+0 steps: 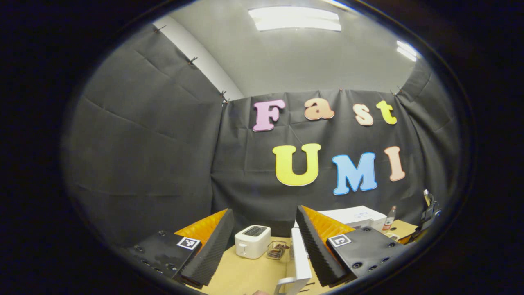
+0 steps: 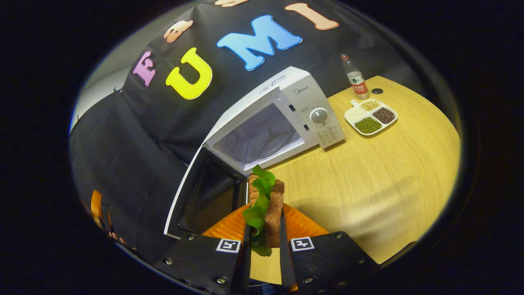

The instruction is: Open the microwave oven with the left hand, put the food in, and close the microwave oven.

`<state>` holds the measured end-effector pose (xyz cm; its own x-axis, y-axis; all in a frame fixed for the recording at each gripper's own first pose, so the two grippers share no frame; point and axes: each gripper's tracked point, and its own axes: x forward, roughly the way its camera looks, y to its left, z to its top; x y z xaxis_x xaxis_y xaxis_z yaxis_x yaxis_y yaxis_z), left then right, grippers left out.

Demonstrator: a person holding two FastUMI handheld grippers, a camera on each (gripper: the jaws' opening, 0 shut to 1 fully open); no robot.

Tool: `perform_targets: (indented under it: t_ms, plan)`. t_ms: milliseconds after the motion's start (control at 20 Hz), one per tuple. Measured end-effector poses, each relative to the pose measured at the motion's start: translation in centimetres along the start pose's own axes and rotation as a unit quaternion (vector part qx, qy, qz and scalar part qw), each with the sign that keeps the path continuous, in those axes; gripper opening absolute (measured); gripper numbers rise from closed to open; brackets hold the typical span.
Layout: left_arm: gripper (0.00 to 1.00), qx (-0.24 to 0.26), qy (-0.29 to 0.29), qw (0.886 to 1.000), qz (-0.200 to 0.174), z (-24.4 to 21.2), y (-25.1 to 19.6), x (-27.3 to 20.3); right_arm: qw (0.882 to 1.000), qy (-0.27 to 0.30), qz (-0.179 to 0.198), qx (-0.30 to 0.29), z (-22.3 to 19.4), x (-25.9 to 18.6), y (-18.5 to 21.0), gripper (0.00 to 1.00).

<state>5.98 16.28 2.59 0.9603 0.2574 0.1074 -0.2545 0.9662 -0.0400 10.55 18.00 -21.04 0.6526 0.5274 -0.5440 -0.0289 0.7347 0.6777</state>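
In the right gripper view, my right gripper is shut on a sandwich of brown bread and green lettuce, held upright above the table in front of the microwave. The white microwave's door is swung wide open to the left, and its lit cavity with the glass turntable is bare. In the left gripper view, my left gripper stands open with nothing between its fingers. The door's white edge rises just inside its right finger, and the microwave's top shows behind it.
A white divided tray with beans and a plastic bottle stand right of the microwave on the wooden table. A white toaster and a small wire basket sit ahead of the left gripper.
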Motion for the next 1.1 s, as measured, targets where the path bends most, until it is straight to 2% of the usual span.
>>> perform_targets:
  t_ms: [250,450,700,1100]
  plan:
    - [0.98,0.001,0.006,1.0,-0.005,-1.6,2.4,3.6,0.998,-0.053,-0.015,0.006,1.6,4.5,1.5,0.3]
    - [1.0,0.009,0.016,1.0,0.001,-2.8,4.9,5.7,0.996,-0.089,-0.017,0.02,2.8,8.4,2.8,0.3]
    - [0.97,0.016,0.031,0.999,0.009,-4.5,7.5,7.9,0.99,-0.13,-0.039,0.028,4.7,13.1,2.9,0.3]
    - [0.97,0.044,0.057,0.997,0.024,-6.4,11.0,9.1,0.98,-0.194,-0.026,0.023,9.0,20.1,4.3,0.3]
